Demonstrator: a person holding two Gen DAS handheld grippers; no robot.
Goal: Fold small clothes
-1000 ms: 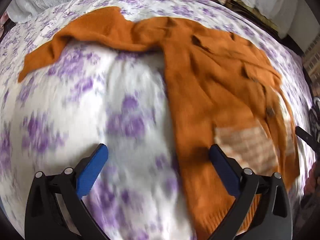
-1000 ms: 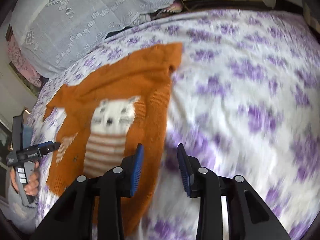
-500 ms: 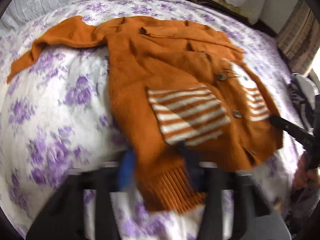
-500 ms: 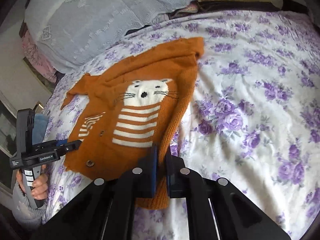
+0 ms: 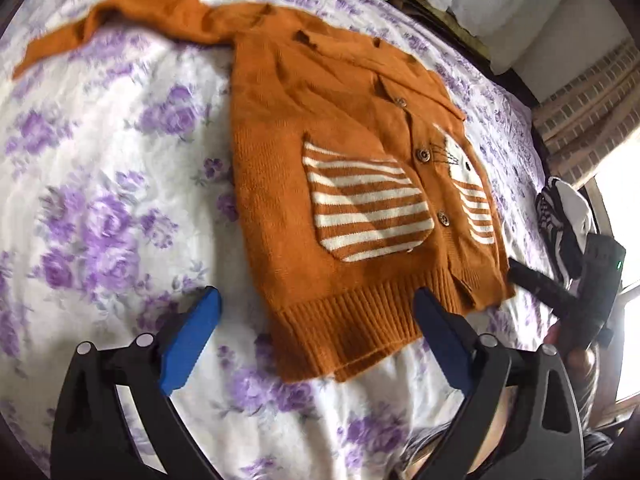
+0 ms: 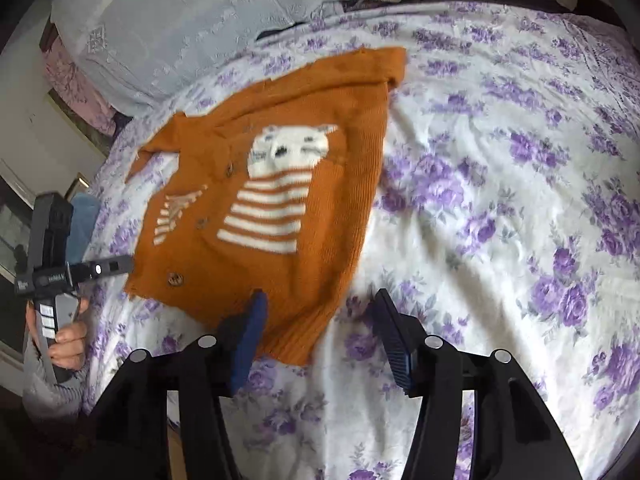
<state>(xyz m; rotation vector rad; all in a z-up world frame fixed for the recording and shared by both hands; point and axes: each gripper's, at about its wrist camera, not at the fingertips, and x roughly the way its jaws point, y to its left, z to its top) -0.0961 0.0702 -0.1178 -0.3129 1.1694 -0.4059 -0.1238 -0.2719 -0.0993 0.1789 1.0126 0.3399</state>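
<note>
1. Cardigan (image 5: 340, 184), orange knit with a striped cat motif, lies face up and spread flat on the bed (image 5: 120, 184). One sleeve (image 5: 120, 20) trails out far ahead and to the left of the left hand-held gripper (image 5: 316, 320); the other side already appears turned in.
2. Left hand-held gripper: jaws opening and standing wide, either side of the ribbed hem (image 5: 352, 332), pads not pressing on it. Nothing is held.
3. Right hand-held gripper (image 6: 320, 320): jaws opening, part-way apart, with the hem corner (image 6: 296, 344) lying between them but not clamped.
4. Judgement on the step in hand: the hem has just been laid down, so the outstretched sleeve is the likely next item. Recommend pinching it close to the cuff, carrying it low across the body, and laying it parallel to the side seam so no ridge forms under later folds.
5. Caution: the knit is soft and stretchy, so dragging would likely shift the whole garment on the sheet.
6. Against half a second earlier: both sets of jaws were then closed on the hem; now they have let go, and the hem rests flat on the bed.
</note>
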